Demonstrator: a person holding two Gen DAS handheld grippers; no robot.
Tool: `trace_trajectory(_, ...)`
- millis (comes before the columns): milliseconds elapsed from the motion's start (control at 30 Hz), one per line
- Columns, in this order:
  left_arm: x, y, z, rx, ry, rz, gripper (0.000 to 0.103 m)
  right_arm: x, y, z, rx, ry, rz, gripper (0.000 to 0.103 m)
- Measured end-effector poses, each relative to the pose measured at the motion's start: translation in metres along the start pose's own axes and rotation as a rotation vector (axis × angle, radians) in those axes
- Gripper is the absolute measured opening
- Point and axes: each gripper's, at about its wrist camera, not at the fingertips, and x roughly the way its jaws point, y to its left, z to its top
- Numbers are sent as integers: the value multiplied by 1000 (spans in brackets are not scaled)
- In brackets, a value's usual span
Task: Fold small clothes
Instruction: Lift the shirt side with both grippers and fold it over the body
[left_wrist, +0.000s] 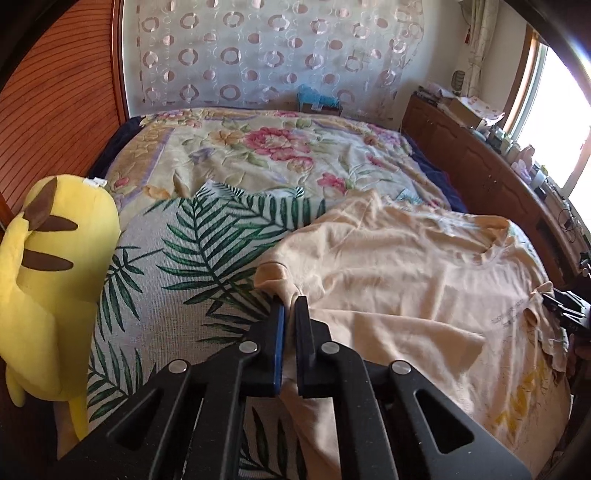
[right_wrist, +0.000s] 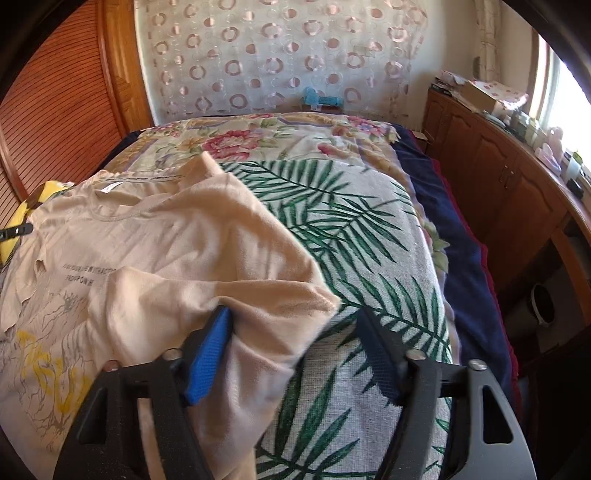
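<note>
The T-shirt runs off the lower edge in both views, so its hem cannot be seen. Small dark lettering on its chest is too blurred to read. The left hand-held gripper hides the fold of cloth pinched between its pads. The yellow plush toy is cut by the left edge and, in the right wrist view, mostly covered by the shirt. Items on the cabinet by the window are washed out by glare.

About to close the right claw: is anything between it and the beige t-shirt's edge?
Nothing visible. The beige cotton t-shirt already lies between the open right claw's pads, over the palm-leaf blanket.
</note>
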Motion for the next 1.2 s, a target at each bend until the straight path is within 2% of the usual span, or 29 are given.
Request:
trace_trajectory(33,-6,-2,0,4,-11,-4,6,-1,4,0,-23,-5,20,44)
trace_trajectory(67,-12,-4,0,8,-18,-9,6,-3,9,0,-40,-2,42,24)
trace_trajectory(100,-18,-6,0,12,-27,-13,6,-4,14,1,-58,7,64,11)
trace_trajectory(167,-32,-9,-2,14,-49,-23,6,-6,27,2,-114,9,22,10)
trace_trajectory(300,-61,-14,-8,12,-98,-55,5,-23,36,6,-112,-39,49,9)
trace_trajectory(433,-96,-21,-16,25,-153,-73,5,-56,35,9,-77,-123,71,9)
trace_trajectory(633,-153,-24,-43,35,-256,-91,5,-112,37,-6,-75,-236,48,9)
trace_trajectory(767,-187,-22,-80,31,-326,-111,5,-149,39,-40,-63,-319,31,9)
trace_trajectory(900,-208,-18,-116,40,-339,-113,5,-178,38,-81,-39,-372,42,9)
trace_trajectory(1000,-220,-14,-139,50,-339,-85,5,-185,40,-106,-30,-376,46,9)
trace_trajectory(1200,-238,-3,-191,29,-324,-89,6,-217,43,-167,-34,-335,48,9)
